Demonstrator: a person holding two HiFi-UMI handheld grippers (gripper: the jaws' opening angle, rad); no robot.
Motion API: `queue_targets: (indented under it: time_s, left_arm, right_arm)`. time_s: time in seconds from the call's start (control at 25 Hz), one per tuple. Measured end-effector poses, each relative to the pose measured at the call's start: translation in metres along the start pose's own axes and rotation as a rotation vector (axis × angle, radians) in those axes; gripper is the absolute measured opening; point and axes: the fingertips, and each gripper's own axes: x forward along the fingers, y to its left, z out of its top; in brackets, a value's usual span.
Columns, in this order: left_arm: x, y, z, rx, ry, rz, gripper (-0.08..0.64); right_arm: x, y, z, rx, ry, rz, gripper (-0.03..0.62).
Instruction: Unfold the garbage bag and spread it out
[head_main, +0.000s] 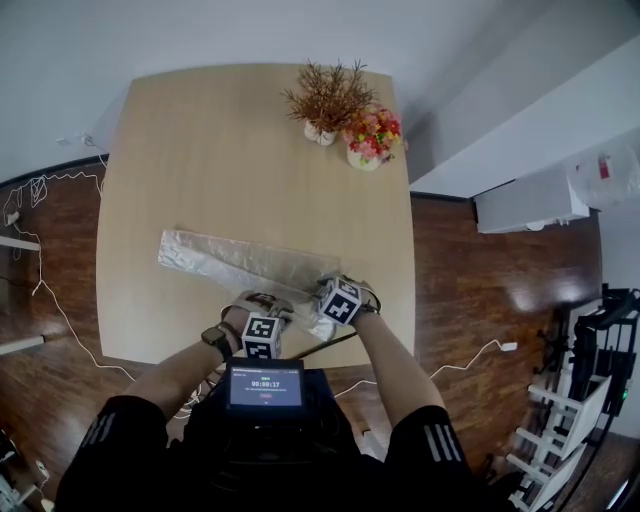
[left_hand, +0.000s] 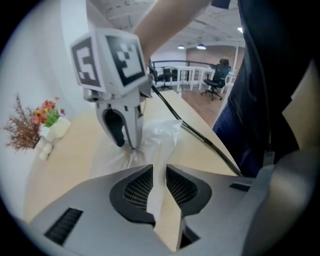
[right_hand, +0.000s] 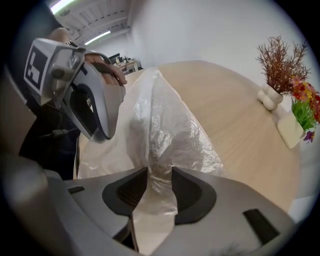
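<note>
A translucent whitish garbage bag (head_main: 240, 262) lies as a long folded strip across the wooden table (head_main: 230, 150), its crumpled near end by both grippers. My left gripper (head_main: 272, 308) points steeply down at that end. In the left gripper view a thin strip of the bag (left_hand: 162, 135) runs through the narrow gap of the left gripper (left_hand: 159, 167), whose jaws stand slightly apart. My right gripper (head_main: 318, 320) is close beside it. In the right gripper view the bag (right_hand: 165, 130) bunches up between the right gripper (right_hand: 160, 172), whose jaws stand apart.
A vase of dried brown twigs (head_main: 327, 100) and a pot of bright flowers (head_main: 372, 135) stand at the table's far right corner. A black cable (left_hand: 200, 137) runs along the near table edge. A small screen (head_main: 265, 385) hangs at the person's chest. Dark wooden floor surrounds the table.
</note>
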Motion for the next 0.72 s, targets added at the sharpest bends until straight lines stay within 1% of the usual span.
queue_targets:
  time_s: [0.08,0.16,0.2,0.24,0.32,0.4,0.44,0.48,0.52,0.6,0.68,0.72]
  left_arm:
    - [-0.018,0.016,0.001,-0.081,-0.063,0.049,0.083]
    - [-0.039,0.041,-0.01,-0.166,-0.109,0.129,0.083]
    - [-0.049,0.058,-0.021,-0.202,-0.111,0.178,0.083]
    - [-0.061,0.076,-0.036,-0.228,-0.094,0.229,0.083]
    - [-0.081,0.11,-0.073,-0.249,-0.017,0.311,0.083]
    - [-0.093,0.138,-0.112,-0.239,0.08,0.347,0.083]
    - [-0.097,0.149,-0.131,-0.231,0.127,0.343,0.083]
    - [-0.098,0.155,-0.148,-0.222,0.171,0.323,0.083]
    - [-0.097,0.158,-0.164,-0.213,0.211,0.285,0.083]
    - [-0.088,0.148,-0.192,-0.191,0.276,0.159,0.083]
    - [-0.08,0.129,-0.211,-0.165,0.318,0.023,0.083]
    - [-0.077,0.12,-0.218,-0.152,0.338,-0.024,0.082]
  right_arm:
    - [0.0,0.0,0.0,-0.014,-0.002,0.002,0.181]
    - [0.0,0.0,0.0,-0.027,-0.002,0.002,0.181]
    - [0.0,0.0,-0.001,-0.034,0.0,0.0,0.181]
    - [0.0,-0.001,-0.002,-0.043,0.004,-0.002,0.181]
    - [-0.001,0.0,-0.001,-0.06,0.008,-0.007,0.181]
    - [-0.001,0.0,-0.001,-0.066,0.01,-0.007,0.181]
    - [-0.001,0.0,-0.001,-0.065,0.01,-0.006,0.181]
    - [-0.001,0.0,-0.001,-0.063,0.009,-0.005,0.181]
    - [-0.001,0.0,-0.001,-0.062,0.008,-0.005,0.181]
    - [-0.001,0.0,0.0,-0.06,0.005,-0.003,0.181]
    - [-0.004,-0.001,0.002,-0.066,0.005,-0.007,0.181]
    - [-0.005,-0.002,0.003,-0.069,0.006,-0.009,0.181]
